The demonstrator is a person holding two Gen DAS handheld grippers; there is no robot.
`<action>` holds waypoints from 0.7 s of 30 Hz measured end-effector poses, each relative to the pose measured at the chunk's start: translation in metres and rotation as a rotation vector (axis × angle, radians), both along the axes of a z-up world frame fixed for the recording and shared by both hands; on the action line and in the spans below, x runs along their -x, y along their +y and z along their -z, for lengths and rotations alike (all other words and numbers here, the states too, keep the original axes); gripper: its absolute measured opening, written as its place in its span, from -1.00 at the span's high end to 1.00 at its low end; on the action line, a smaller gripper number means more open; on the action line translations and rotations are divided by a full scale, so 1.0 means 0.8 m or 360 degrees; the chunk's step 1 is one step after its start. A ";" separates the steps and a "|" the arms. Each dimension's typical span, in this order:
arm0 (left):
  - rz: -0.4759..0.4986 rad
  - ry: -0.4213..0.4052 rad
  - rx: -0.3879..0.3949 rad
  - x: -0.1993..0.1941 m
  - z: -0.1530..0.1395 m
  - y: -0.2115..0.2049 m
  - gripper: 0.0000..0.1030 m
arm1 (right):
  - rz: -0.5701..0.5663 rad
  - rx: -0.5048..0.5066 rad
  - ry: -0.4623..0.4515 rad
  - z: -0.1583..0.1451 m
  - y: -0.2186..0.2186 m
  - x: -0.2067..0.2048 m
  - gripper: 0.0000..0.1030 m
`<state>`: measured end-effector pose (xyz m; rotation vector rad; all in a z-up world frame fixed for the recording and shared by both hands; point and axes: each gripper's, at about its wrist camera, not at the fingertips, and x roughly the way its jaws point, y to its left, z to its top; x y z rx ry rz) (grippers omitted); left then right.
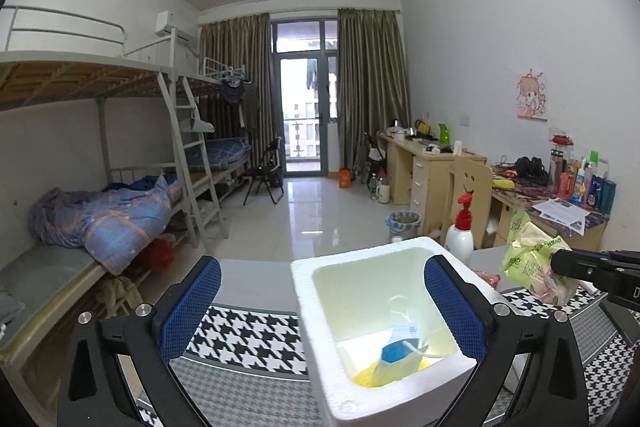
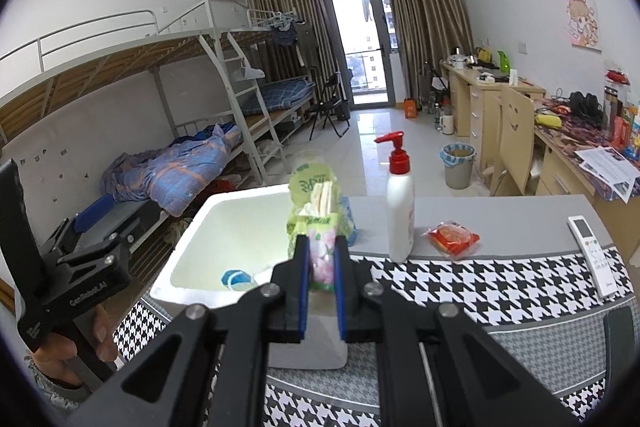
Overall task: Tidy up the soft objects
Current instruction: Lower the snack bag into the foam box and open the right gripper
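Note:
A white foam box [image 1: 384, 311] stands on the houndstooth tablecloth [image 1: 256, 339]; a blue face mask [image 1: 400, 351] and something yellow lie in it. My left gripper [image 1: 322, 307] is open and empty, its blue pads either side of the box's near left wall. My right gripper [image 2: 322, 259] is shut on a green tissue pack [image 2: 316, 215], held up just right of the box [image 2: 224, 247]. The pack [image 1: 532, 263] and right gripper show at the right of the left wrist view.
A white pump bottle with red top [image 2: 400, 203], a red snack packet [image 2: 454, 237] and a white remote [image 2: 594, 255] are on the table right of the box. Bunk beds stand left, desks and a chair right.

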<state>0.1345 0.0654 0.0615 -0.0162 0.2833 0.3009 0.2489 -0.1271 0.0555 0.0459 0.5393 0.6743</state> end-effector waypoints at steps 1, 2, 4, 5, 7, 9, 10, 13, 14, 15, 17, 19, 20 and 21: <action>-0.0003 -0.0006 0.0003 0.003 -0.001 0.002 -0.98 | -0.0004 0.0003 -0.0002 0.000 0.002 0.000 0.73; -0.0010 -0.0008 0.0005 0.004 -0.001 0.004 -0.98 | -0.0008 0.0007 -0.0003 0.000 0.004 0.000 0.73; -0.0020 -0.0013 0.0011 0.007 -0.001 0.007 -0.98 | -0.0015 0.0013 -0.0004 -0.001 0.008 -0.001 0.73; -0.0024 -0.0015 0.0015 0.008 -0.001 0.010 -0.98 | -0.0020 0.0016 -0.0004 -0.001 0.010 -0.001 0.73; -0.0019 -0.0023 0.0019 0.013 0.000 0.013 -0.98 | -0.0028 0.0019 -0.0001 -0.001 0.014 -0.002 0.73; -0.0032 -0.0028 0.0021 0.018 0.001 0.015 -0.98 | -0.0040 0.0029 0.0004 0.000 0.020 -0.003 0.73; -0.0034 -0.0024 0.0019 0.018 0.001 0.017 -0.98 | -0.0045 0.0034 0.0004 -0.001 0.024 -0.002 0.73; -0.0041 -0.0026 0.0023 0.023 0.003 0.021 -0.98 | -0.0063 0.0047 0.0006 0.000 0.032 -0.002 0.73; -0.0037 -0.0026 0.0026 0.025 0.003 0.021 -0.98 | -0.0066 0.0053 0.0006 -0.001 0.035 -0.001 0.73; -0.0038 -0.0027 0.0028 0.027 0.004 0.022 -0.98 | -0.0070 0.0060 0.0005 -0.001 0.038 -0.002 0.73; -0.0045 -0.0031 0.0025 0.030 0.004 0.022 -0.98 | -0.0082 0.0072 0.0006 -0.001 0.045 -0.001 0.73; -0.0051 -0.0030 0.0016 0.033 0.007 0.022 -0.98 | -0.0091 0.0083 0.0005 -0.003 0.052 -0.003 0.73; -0.0055 -0.0029 0.0013 0.034 0.008 0.023 -0.98 | -0.0096 0.0091 0.0003 -0.004 0.056 -0.003 0.73; -0.0058 -0.0025 0.0012 0.035 0.010 0.025 -0.98 | -0.0100 0.0100 0.0002 -0.004 0.060 -0.004 0.73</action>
